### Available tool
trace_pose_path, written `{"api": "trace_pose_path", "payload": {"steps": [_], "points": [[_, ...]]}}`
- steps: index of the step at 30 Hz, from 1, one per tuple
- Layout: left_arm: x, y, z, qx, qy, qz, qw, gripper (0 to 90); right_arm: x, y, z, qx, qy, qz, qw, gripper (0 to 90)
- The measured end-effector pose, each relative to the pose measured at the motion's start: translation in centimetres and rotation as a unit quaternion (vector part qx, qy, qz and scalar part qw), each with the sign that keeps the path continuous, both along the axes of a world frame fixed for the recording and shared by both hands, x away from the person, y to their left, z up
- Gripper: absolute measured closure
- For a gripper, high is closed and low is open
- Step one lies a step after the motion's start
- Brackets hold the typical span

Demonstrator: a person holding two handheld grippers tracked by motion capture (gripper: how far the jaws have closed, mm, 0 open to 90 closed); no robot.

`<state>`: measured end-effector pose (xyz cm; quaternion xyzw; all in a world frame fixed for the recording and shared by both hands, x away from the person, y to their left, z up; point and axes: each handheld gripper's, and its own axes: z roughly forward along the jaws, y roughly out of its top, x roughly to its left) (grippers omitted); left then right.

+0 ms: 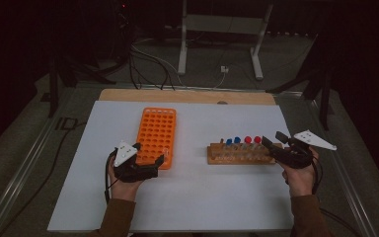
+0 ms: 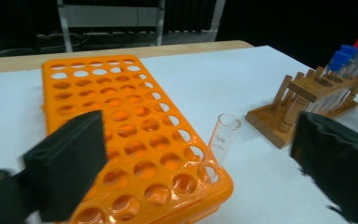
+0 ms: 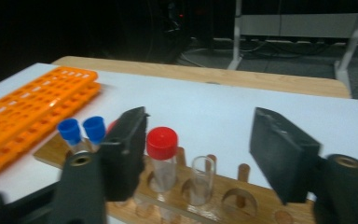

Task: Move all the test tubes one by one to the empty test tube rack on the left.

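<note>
An orange tube rack [image 1: 157,132] lies left of centre on the white board. One clear uncapped tube [image 2: 223,140] stands in a hole at its near right corner [image 1: 166,152]. My left gripper [image 2: 200,172] is open, its jaws wide apart on either side of that tube without touching it; in the high view the left gripper [image 1: 150,155] sits at the rack's near end. A wooden rack [image 1: 237,154] holds blue-capped tubes [image 3: 81,131], a red-capped tube [image 3: 162,151] and a clear uncapped tube [image 3: 203,179]. My right gripper [image 3: 203,154] is open, its jaws spanning the red-capped and clear tubes, at the wooden rack's right end [image 1: 274,140].
The white board [image 1: 187,197] covers a wooden table whose far edge [image 1: 187,95] shows behind it. Beyond it, white metal stand legs [image 1: 182,49] and cables lie on the dark floor. Most holes of the orange rack hold nothing.
</note>
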<state>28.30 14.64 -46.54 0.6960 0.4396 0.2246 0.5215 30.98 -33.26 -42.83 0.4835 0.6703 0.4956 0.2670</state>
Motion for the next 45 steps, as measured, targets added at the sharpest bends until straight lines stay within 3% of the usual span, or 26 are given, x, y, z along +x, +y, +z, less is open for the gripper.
{"api": "trace_pose_path", "payload": {"steps": [4, 10, 19, 25, 36, 45], "points": [[-0.2, 0.5, 0.3, -0.006, -0.005, 0.005, 1.0000, 0.8, 0.3, -0.1, -0.6, -0.018, 0.009, -0.012, 0.9997, 49.9], [-0.2, 1.1, 0.5, -0.014, -0.010, 0.014, 0.9998, 0.7, 0.9, 0.2, -2.0, -0.036, 0.029, -0.002, 0.9989, 60.4], [-0.2, 1.3, 0.6, -0.020, -0.013, 0.021, 0.9995, 0.8, 1.3, 0.5, -3.0, -0.045, 0.040, 0.006, 0.9982, 67.4], [-0.2, 1.1, 0.5, -0.011, -0.013, 0.019, 0.9997, 0.8, 1.4, 1.0, -3.6, -0.057, 0.046, 0.011, 0.9972, 74.3], [-0.2, 0.9, 0.5, -0.010, -0.013, 0.017, 0.9997, 0.8, 1.4, 1.0, -3.4, -0.057, 0.044, 0.008, 0.9974, 75.8], [-0.2, 0.6, 0.4, -0.006, -0.015, 0.015, 0.9998, 0.8, 0.8, 0.7, -2.1, -0.044, 0.021, 0.000, 0.9988, 75.9]]}}
